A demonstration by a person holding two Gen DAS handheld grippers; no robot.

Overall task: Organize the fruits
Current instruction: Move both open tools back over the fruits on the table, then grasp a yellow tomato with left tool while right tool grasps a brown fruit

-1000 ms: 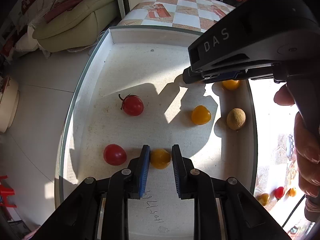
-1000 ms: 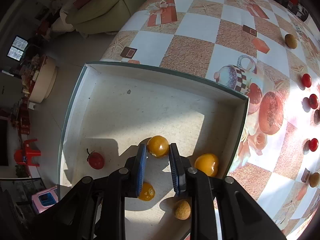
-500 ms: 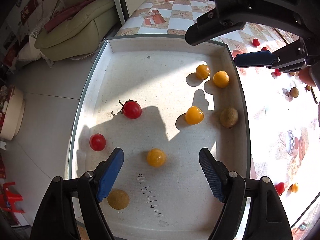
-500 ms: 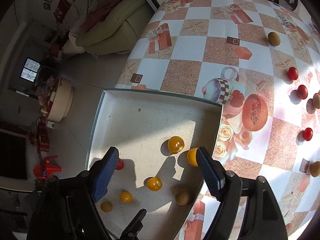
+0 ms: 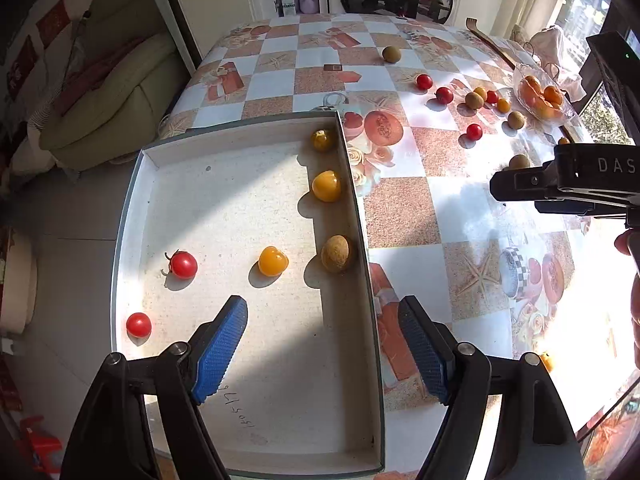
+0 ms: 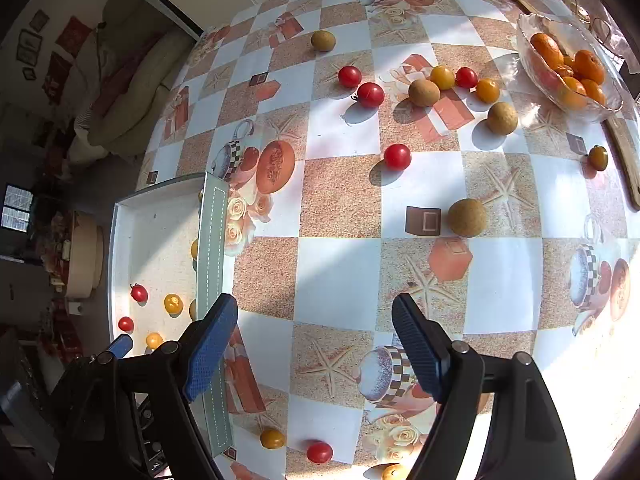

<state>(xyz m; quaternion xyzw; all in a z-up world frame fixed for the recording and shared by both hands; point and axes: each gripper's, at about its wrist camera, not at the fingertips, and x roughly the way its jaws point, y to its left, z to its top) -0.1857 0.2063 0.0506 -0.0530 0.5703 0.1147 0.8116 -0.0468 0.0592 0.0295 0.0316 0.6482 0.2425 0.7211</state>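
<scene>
- Holding both grippers wide open and empty, your right gripper (image 6: 314, 344) is over bare cloth.
- Ahead of its right finger lies the nearest brown fruit (image 6: 467, 217).
- Your left gripper (image 5: 322, 350) hangs over the tray (image 5: 360, 240), farther away.

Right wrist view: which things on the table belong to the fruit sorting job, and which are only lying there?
Belong to the job:
- white tray
- red tomatoes
- yellow tomatoes
- brown round fruits

Only lying there:
- glass bowl of oranges
- wooden stick
- patterned tablecloth
</scene>
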